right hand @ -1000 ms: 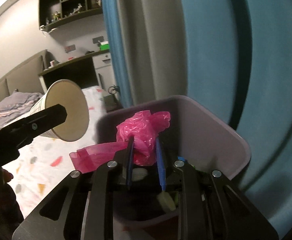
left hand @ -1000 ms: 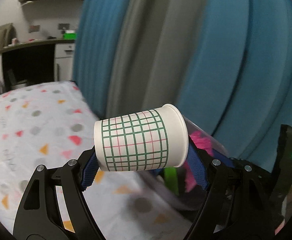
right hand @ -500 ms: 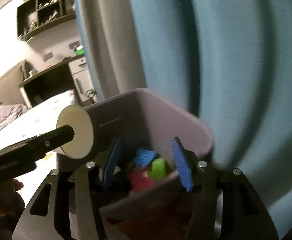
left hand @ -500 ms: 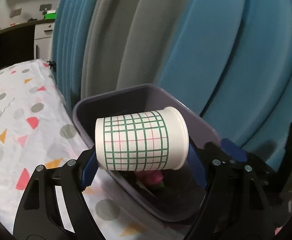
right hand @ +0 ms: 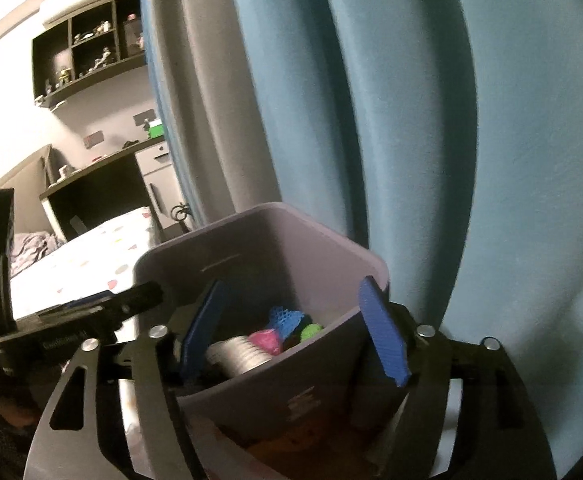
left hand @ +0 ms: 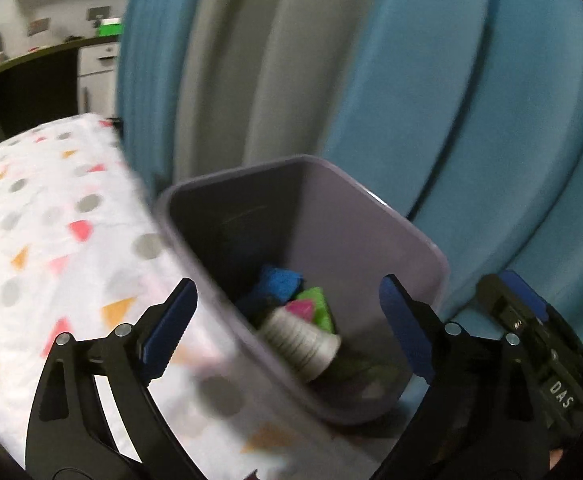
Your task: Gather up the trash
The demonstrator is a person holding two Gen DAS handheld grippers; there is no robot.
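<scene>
the left gripper (left hand: 287, 304), clamped on a checked paper cup (left hand: 299, 342) half a second ago, now gapes wide and empty; the cup lies in the grey bin (left hand: 371, 208) just beyond it; the right gripper (right hand: 295, 324), also wide, holds nothing; that piece looks collected

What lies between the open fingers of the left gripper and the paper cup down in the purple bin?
In the left wrist view, the left gripper is open above the purple bin. Only the bin's near rim crosses between its fingers and the paper cup lying on the coloured trash.
</scene>
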